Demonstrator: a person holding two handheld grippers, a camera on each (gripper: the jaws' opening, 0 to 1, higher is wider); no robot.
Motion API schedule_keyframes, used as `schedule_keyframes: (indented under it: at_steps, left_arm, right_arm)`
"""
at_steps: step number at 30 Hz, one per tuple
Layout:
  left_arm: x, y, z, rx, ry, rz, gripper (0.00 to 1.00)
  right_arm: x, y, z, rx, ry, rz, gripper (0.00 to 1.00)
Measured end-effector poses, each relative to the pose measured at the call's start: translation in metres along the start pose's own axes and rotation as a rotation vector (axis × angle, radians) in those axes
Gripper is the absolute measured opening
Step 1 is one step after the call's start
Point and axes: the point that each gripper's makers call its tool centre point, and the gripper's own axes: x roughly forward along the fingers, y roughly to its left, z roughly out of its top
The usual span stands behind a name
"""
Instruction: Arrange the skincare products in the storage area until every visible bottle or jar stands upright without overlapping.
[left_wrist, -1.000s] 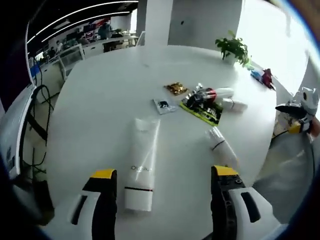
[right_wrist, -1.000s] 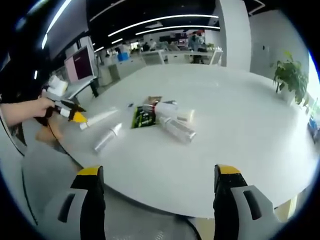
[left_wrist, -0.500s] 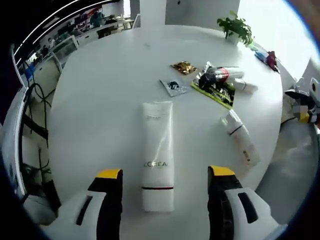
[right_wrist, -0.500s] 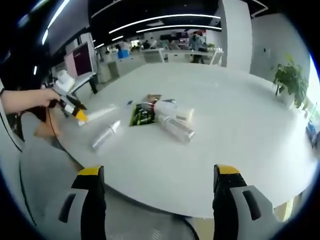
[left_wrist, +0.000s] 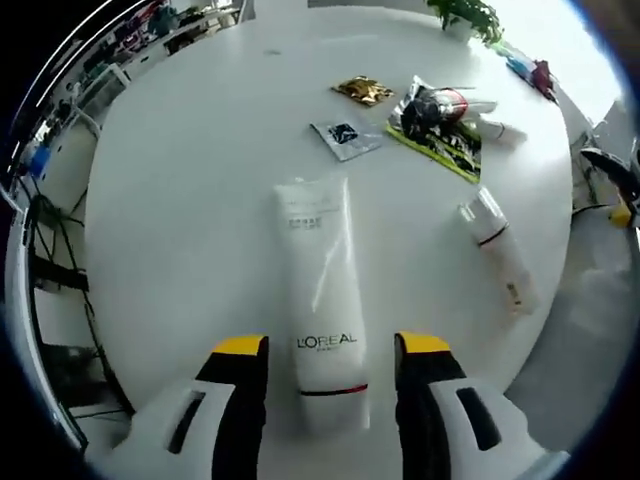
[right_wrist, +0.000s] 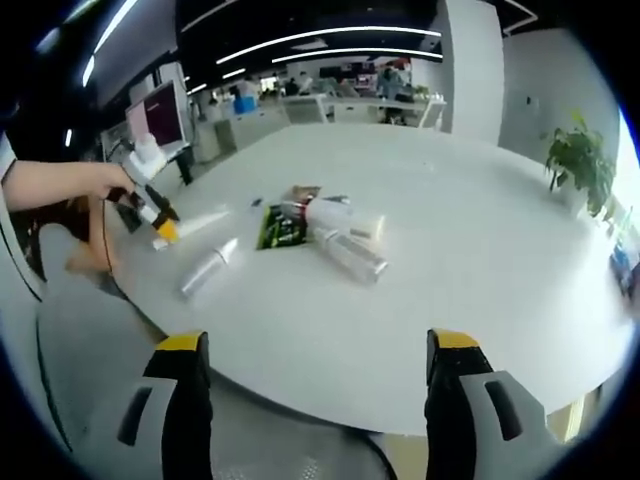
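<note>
While flat, tube (left_wrist: 322, 300) between left claw (left_wrist: 330, 350) tips.

glossy white plastic tube (left_wrist: 322, 300), smooth table (left_wrist: 190, 190)

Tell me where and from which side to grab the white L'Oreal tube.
Grip the white tube across its lower body near the cap, from above. It lies flat along the left gripper, whose open jaws already straddle that end, so closing there seems simplest.

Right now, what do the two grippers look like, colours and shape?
Both the left gripper and right gripper have two black jaws capped with yellow tips, rising from rounded white housings with dark slots. In the right gripper view, a hand grips the left gripper's white body.
</note>
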Motion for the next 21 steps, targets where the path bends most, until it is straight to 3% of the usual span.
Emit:
schedule_keyframes:
  at_steps: [21]
  left_arm:
    - [0.009, 0.007, 0.001, 0.047, 0.107, 0.000, 0.41]
  right_arm:
    - [0.001, -0.001, 0.000, -0.008, 0.008, -0.007, 0.88]
